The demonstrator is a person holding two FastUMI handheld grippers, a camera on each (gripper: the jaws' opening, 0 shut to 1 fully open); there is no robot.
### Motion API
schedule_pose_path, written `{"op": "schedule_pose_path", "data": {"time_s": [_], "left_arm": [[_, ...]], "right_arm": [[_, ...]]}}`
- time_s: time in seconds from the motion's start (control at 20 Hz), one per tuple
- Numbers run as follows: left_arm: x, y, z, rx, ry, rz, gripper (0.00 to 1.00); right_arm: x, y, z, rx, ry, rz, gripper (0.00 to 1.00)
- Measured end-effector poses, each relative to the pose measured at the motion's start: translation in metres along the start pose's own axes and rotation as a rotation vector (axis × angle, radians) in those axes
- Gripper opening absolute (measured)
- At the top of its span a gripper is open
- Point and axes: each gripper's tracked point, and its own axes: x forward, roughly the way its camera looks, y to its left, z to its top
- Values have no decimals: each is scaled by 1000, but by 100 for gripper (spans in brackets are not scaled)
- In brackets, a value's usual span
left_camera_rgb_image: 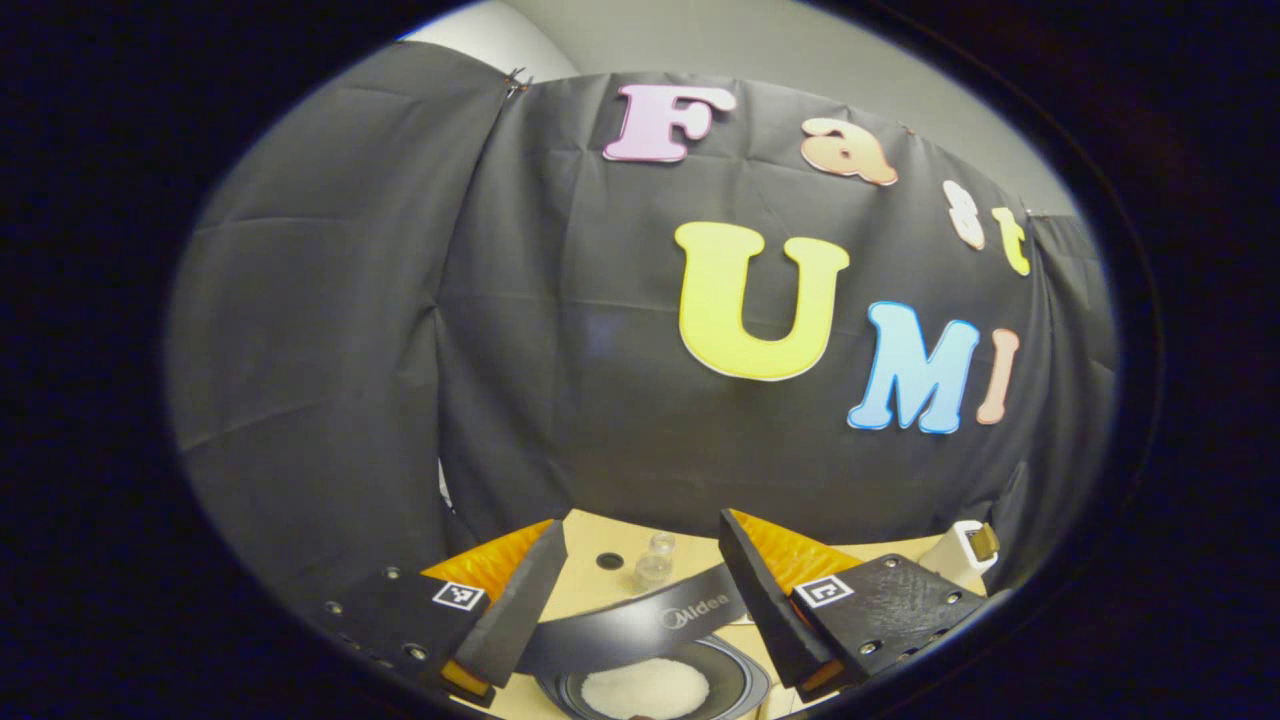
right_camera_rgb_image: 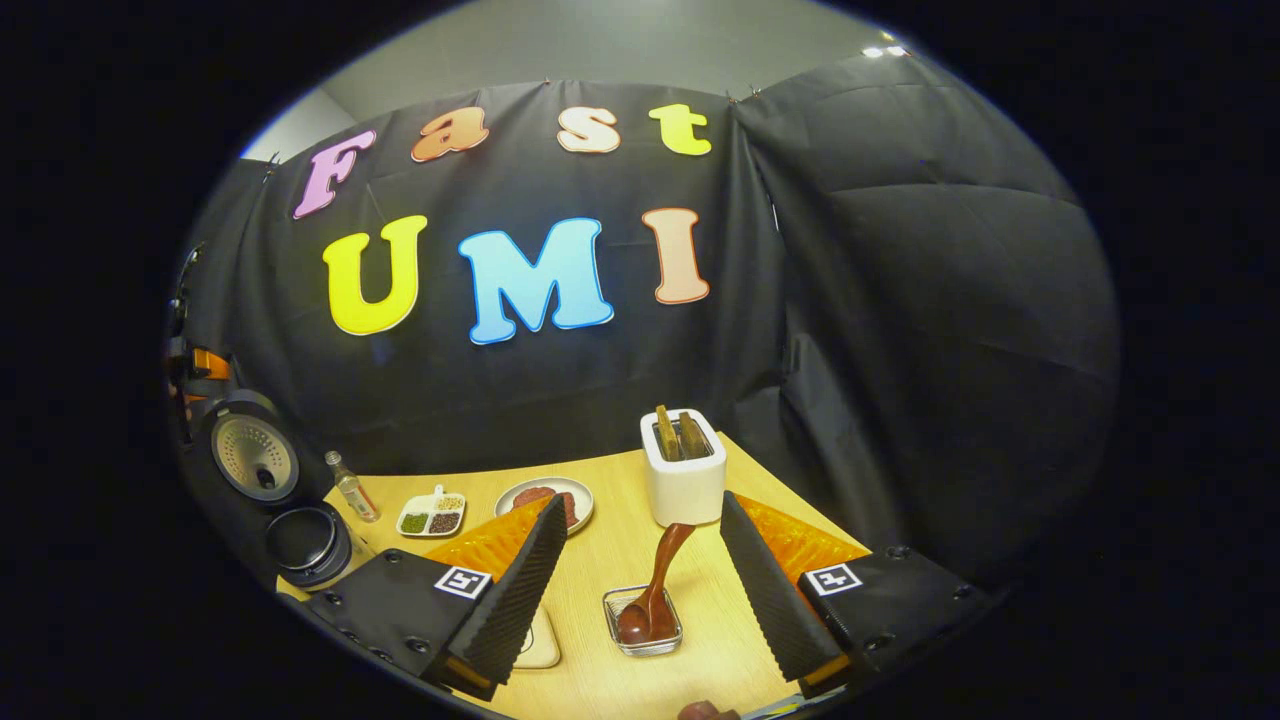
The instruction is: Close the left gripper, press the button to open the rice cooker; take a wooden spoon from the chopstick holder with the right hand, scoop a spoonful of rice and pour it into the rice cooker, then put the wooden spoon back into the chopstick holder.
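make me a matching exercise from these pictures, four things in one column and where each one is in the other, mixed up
Things:
1. wooden spoon
2. rice cooker
3. chopstick holder
4. small bottle

Places or states:
A. white, standing upright near the back of the table, utensils sticking out of the top
B. bowl end resting in a small clear dish, handle leaning up
C. at the table's left edge, lid open
D. standing between the cooker and a divided dish of grains

Pairs: 1-B, 2-C, 3-A, 4-D
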Motion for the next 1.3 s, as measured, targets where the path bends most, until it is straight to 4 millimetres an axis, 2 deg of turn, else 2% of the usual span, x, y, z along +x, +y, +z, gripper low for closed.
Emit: {"op": "schedule_pose_path", "data": {"time_s": [0.2,0.3,0.35,0.6,0.7,0.9,1.05,1.3], "left_arm": [[13,-6,-26,-67,89,-5,96],[5,-12,-33,-101,112,-7,97],[5,-15,-40,-98,115,-10,98],[-20,-33,-72,-133,198,-39,98],[-36,-42,-92,-154,253,-51,99],[-54,-56,-145,-164,353,-27,99],[-60,-64,-174,-100,387,1,97],[-65,-76,-224,-11,488,39,97]], "right_arm": [[-3,-3,-9,-35,11,3,98],[-1,-4,-16,-37,26,14,98],[1,-5,-19,-35,37,16,98],[14,-9,-33,0,77,63,98],[20,-9,-36,0,84,85,98],[29,-6,-45,-3,97,141,98],[31,-7,-57,3,122,175,98],[33,-21,-72,7,156,197,98]]}}
